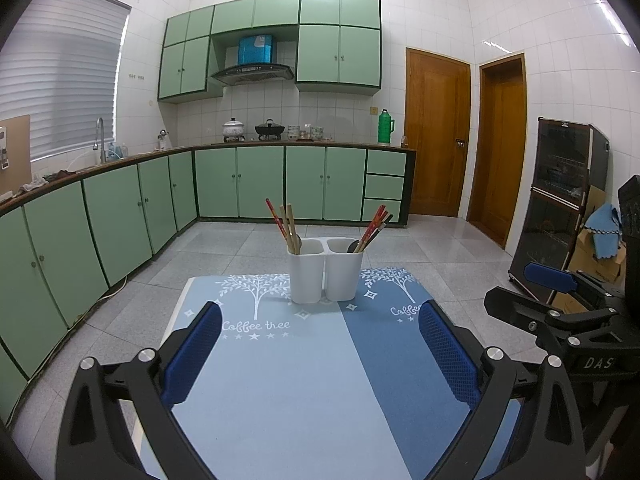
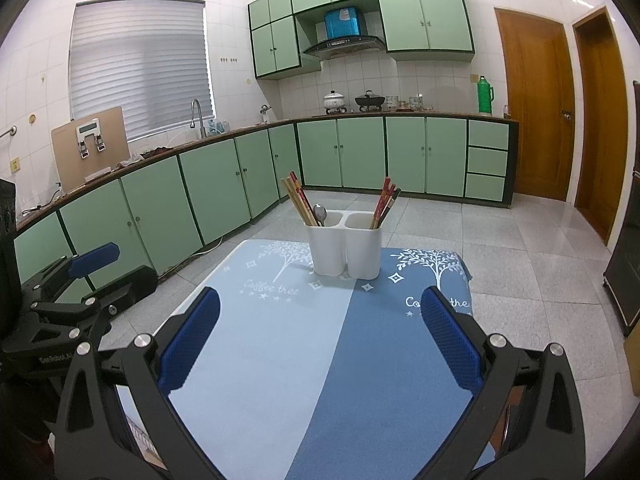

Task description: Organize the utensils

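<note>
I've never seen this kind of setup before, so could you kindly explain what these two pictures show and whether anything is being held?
No robot here: a person carries two hand-held grippers, each with a wide-angle camera looking along its fingers. One picture is from the left gripper, the other from the right gripper. Both are open and hold nothing. Ahead, on a blue tablecloth, stands a white two-compartment holder. Chopsticks and a spoon stand in its left compartment, more chopsticks in the right. A kitchen lies behind.
</note>
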